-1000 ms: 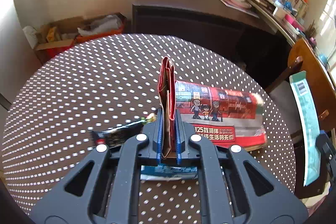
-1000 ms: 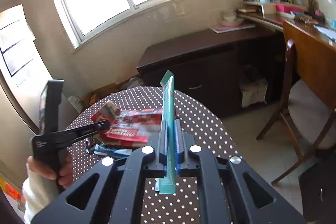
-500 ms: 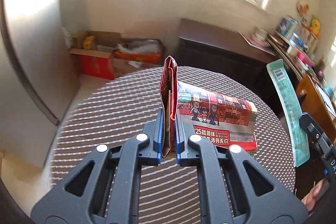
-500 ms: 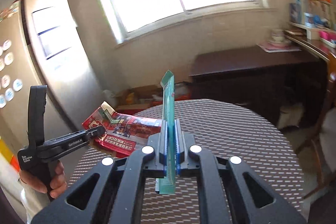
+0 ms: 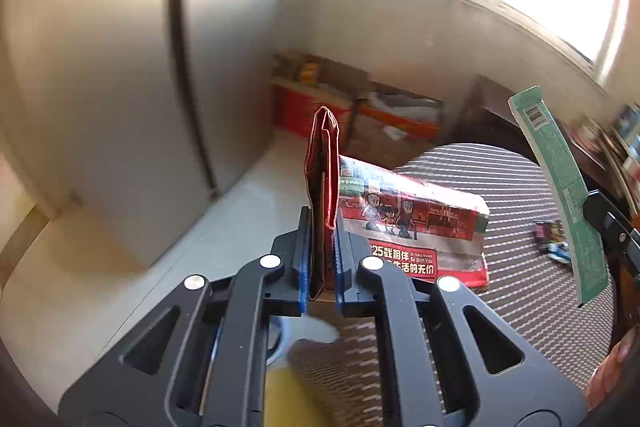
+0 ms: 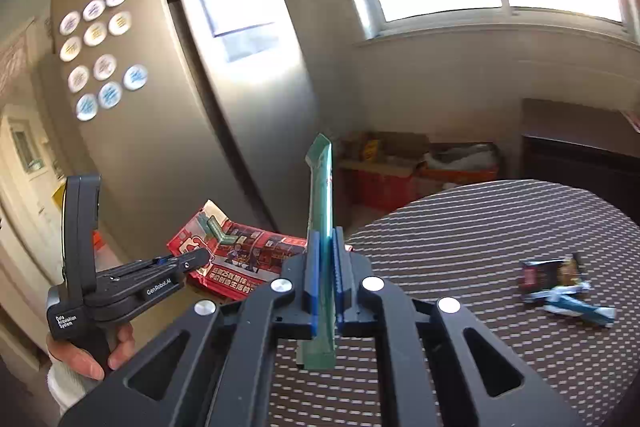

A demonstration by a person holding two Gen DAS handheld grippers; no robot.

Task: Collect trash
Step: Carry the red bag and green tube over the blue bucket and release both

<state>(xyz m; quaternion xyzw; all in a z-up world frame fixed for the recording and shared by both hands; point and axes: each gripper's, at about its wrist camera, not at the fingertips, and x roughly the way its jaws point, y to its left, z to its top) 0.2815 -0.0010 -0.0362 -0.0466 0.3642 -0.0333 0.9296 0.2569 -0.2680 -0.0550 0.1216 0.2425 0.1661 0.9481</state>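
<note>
While left tongs [image 5: 322,259] pinch red "25" packet [image 5: 404,223], right tongs [image 6: 326,279] clamp green wrapper [image 6: 322,227].

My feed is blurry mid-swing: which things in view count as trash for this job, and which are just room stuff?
Job:
red packet, clamped in the left gripper
green wrapper, clamped in the right gripper
small wrappers left on the table

Room stuff:
fridge
fridge magnets
boxes on the floor
dark cabinet
</note>
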